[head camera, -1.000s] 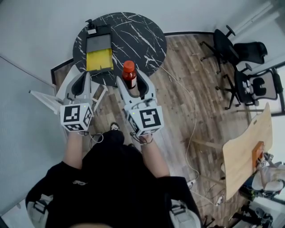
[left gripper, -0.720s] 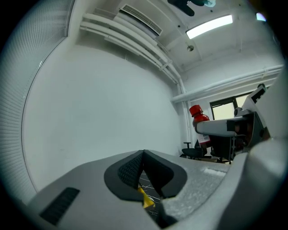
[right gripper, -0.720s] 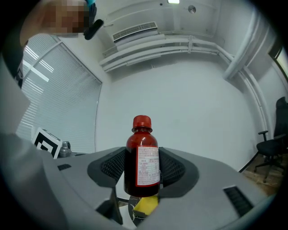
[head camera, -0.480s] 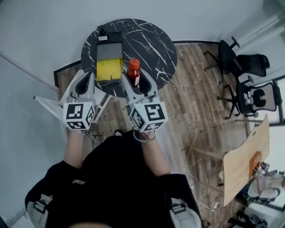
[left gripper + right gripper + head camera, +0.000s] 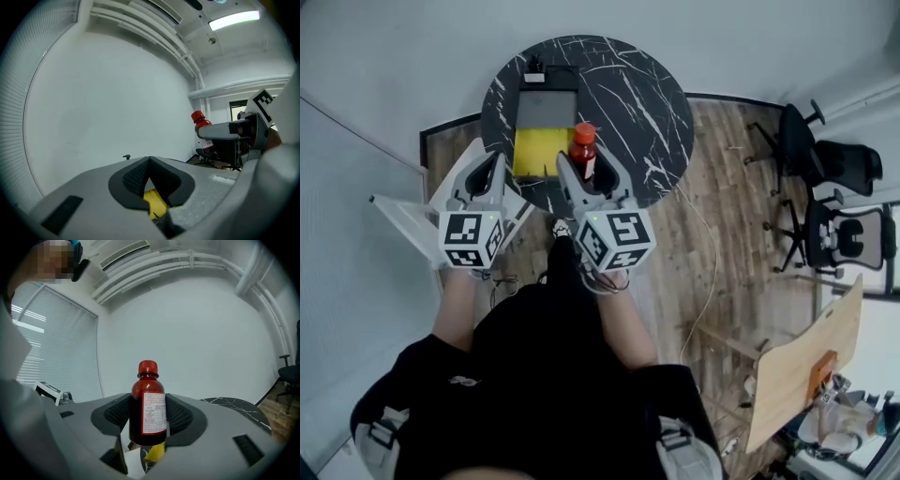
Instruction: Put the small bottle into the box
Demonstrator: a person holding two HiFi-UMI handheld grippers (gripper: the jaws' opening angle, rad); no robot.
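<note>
A small dark red bottle (image 5: 148, 406) with a red cap and white label stands upright between the jaws of my right gripper (image 5: 149, 416), which is shut on it. From the head view the bottle (image 5: 583, 150) hangs over the near right edge of the open box (image 5: 541, 150), whose inside is yellow and whose lid lies open behind it. My left gripper (image 5: 492, 173) is at the box's near left, its jaws shut with nothing in them (image 5: 150, 180). The bottle (image 5: 202, 129) also shows at the right of the left gripper view.
The box sits on a round black marble-pattern table (image 5: 628, 94) against a white wall. A small black object (image 5: 534, 67) lies behind the box. Office chairs (image 5: 825, 178) and a wooden tabletop (image 5: 797, 375) stand off to the right on the wood floor.
Both grippers have moved forward toward the table. The bottle, earlier over the table's near edge, is now right beside the box's yellow interior.
</note>
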